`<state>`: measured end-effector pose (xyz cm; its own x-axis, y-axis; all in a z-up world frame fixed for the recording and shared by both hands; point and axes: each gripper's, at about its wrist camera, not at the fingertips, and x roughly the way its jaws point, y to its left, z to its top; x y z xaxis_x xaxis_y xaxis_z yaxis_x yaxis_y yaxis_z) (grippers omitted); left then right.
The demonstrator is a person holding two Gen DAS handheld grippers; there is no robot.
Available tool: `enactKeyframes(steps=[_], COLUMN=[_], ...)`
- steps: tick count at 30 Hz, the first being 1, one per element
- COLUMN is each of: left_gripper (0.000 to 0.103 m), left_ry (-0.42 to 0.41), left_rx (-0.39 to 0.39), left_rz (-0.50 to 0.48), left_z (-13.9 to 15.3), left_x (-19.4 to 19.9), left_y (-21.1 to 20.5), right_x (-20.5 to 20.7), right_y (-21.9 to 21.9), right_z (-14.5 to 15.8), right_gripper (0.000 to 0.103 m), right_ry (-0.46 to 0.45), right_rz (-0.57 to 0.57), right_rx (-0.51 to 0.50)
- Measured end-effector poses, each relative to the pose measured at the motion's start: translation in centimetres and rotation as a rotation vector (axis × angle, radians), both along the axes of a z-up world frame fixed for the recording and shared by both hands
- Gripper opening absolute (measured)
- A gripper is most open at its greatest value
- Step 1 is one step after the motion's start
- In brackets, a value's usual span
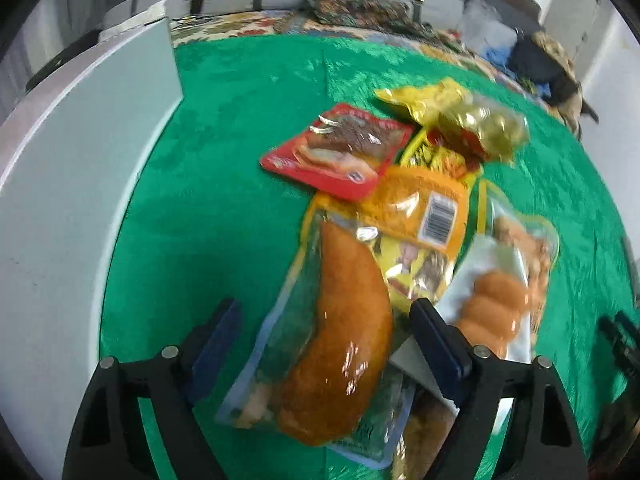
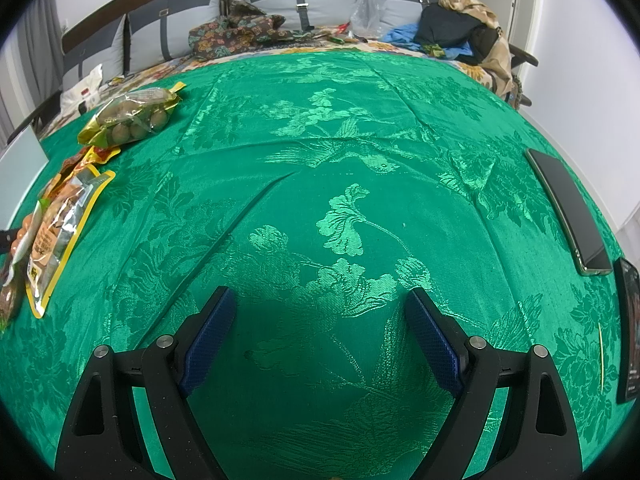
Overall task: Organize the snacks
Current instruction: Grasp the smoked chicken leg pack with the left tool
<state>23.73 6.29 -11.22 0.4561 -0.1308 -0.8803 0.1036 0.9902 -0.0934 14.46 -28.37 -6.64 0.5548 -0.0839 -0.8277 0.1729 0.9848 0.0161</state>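
Note:
A pile of snack packets lies on the green cloth (image 1: 240, 120). It holds a red packet (image 1: 340, 152), a gold bag of round balls (image 1: 472, 120), an orange packet with a barcode (image 1: 420, 208) and a clear pack of small orange sausages (image 1: 496, 300). A clear packet with a large brown piece of meat (image 1: 340, 320) lies between the jaws of my left gripper (image 1: 324, 308). There is a gap between the packet and the left pad, and the gripper is open. My right gripper (image 2: 320, 308) stands open over bare cloth, with the pile far to its left (image 2: 60, 224).
A white box (image 1: 80, 200) stands at the left of the pile. A dark phone (image 2: 568, 208) and another dark device (image 2: 628, 328) lie at the cloth's right edge. Clothes and bags are heaped on the bench behind (image 2: 460, 24).

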Motion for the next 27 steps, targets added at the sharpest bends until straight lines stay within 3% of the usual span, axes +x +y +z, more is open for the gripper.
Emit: enactKeyframes(steps=[1,4,7,9,12,14,17,19,23,27], left_gripper=[0.066,0.054,0.051,0.052,0.065,0.088,0.100,0.103,0.103,0.103], left_ry=[-0.007,0.009,0.053,0.075,0.049,0.019,-0.007,-0.038,-0.112,-0.129], left_rx=[0.032,0.003,-0.062,-0.075,-0.068,-0.081,0.029,0.099,0.076,0.077], left_rz=[-0.018,0.017,0.162,0.205,0.202,0.153,0.078,0.044,0.027,0.037], left_z=[0.1,0.3,0.4,0.5,0.2,0.0,-0.8,-1.2,-1.7,-1.4], left_x=[-0.5,-2.0,-5.8,-8.2,-10.2,-10.2,-9.5,-9.3,-9.9,-9.9], left_y=[-0.1,1.0,3.5,4.0,4.0,3.5,1.9,1.2,1.4,1.6], right_x=[0.0,-0.1,0.0,0.0,-0.1,0.0,-0.2,-0.1,0.0,-0.1], right_y=[0.0,0.0,0.0,0.0,0.0,0.0,0.0,0.0,0.0,0.0], right_z=[0.0,0.0,0.0,0.0,0.0,0.0,0.1,0.1,0.0,0.0], right_gripper=[0.090,0.090,0.090,0.090,0.090,0.090,0.090,0.090,0.090,0.090], right_ry=[0.000,0.000,0.000,0.001,0.001,0.001,0.001,0.001,0.000,0.001], right_rz=[0.000,0.000,0.000,0.000,0.000,0.000,0.000,0.000,0.000,0.000], right_rx=[0.000,0.000,0.000,0.000,0.000,0.000,0.000,0.000,0.000,0.000])
